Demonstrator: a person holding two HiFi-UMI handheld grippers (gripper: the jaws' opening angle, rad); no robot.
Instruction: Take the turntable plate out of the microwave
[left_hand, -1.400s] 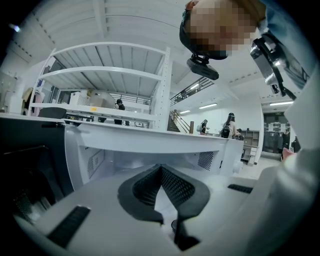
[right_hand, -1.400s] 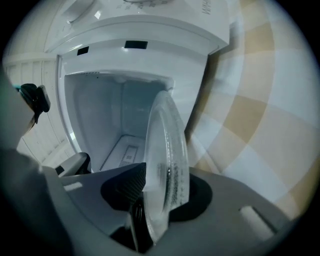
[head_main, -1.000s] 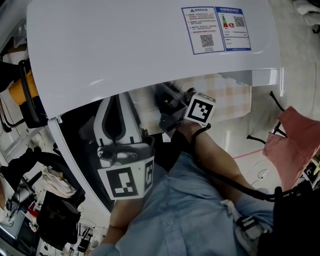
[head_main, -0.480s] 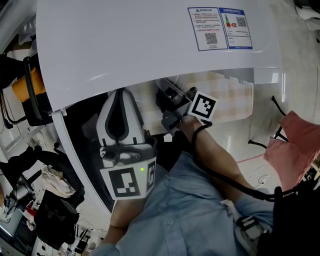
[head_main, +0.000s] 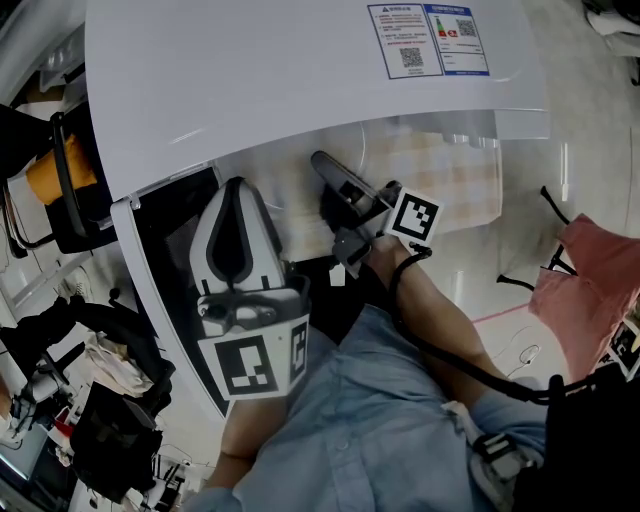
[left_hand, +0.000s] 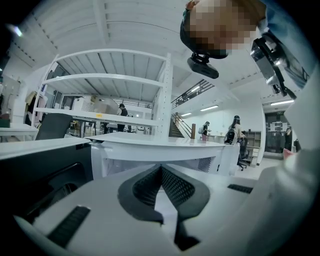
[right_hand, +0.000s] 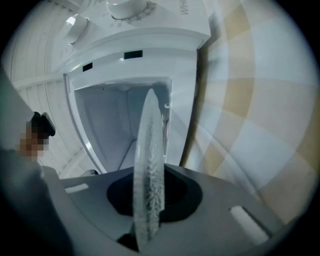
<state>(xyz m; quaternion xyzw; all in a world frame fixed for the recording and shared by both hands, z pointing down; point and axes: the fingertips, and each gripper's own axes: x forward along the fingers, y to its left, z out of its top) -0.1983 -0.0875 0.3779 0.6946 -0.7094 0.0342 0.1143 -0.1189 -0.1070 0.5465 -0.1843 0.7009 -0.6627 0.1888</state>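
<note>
The glass turntable plate (right_hand: 150, 130) shows edge-on in the right gripper view, standing between the jaws of my right gripper (right_hand: 159, 175), which is shut on its rim. Those jaws have just been closing with the plate between them. Behind the plate is the white microwave (right_hand: 125, 95) with its cavity open. In the head view my right gripper (head_main: 335, 175) pokes out from under the microwave's top (head_main: 300, 80). My left gripper (head_main: 235, 200) hovers by the dark open door (head_main: 160, 290). Its pads (left_hand: 172, 187) meet with nothing between them.
The microwave stands on a checked cloth (head_main: 440, 180). Two control knobs (right_hand: 127, 7) sit on its front panel. A pink cloth (head_main: 590, 290) and black cables lie on the floor at the right. Bags and clutter fill the floor at the left (head_main: 100, 400).
My right gripper has drawn back out from under the microwave's top, so more of its dark jaws show. My left gripper has shifted slightly.
</note>
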